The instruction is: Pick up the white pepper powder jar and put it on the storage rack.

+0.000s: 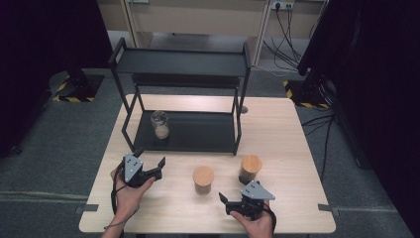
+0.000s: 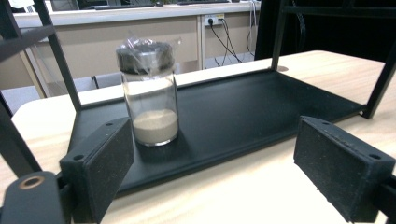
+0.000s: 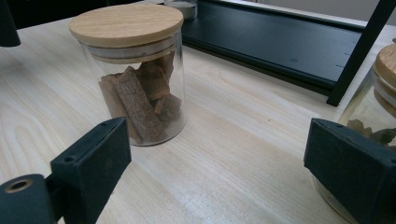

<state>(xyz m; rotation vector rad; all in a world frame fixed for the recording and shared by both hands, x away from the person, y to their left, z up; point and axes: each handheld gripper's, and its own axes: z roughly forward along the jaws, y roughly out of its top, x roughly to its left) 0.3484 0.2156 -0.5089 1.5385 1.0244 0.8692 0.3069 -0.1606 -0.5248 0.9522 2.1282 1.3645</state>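
We note the black rack [image 1: 183, 99] on the wooden table [image 1: 297, 148], the powder jar [image 2: 148, 93] on its lower shelf before the left gripper [image 1: 150, 161], jaws wide and empty, and the right gripper [image 1: 224, 203] likewise agape facing the wood-lidded jar [image 3: 133, 70].

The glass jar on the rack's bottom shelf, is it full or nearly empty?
Partly filled: pale powder covers only the bottom third or so of the glass jar; the glass above is clear. It stands upright, lid on.
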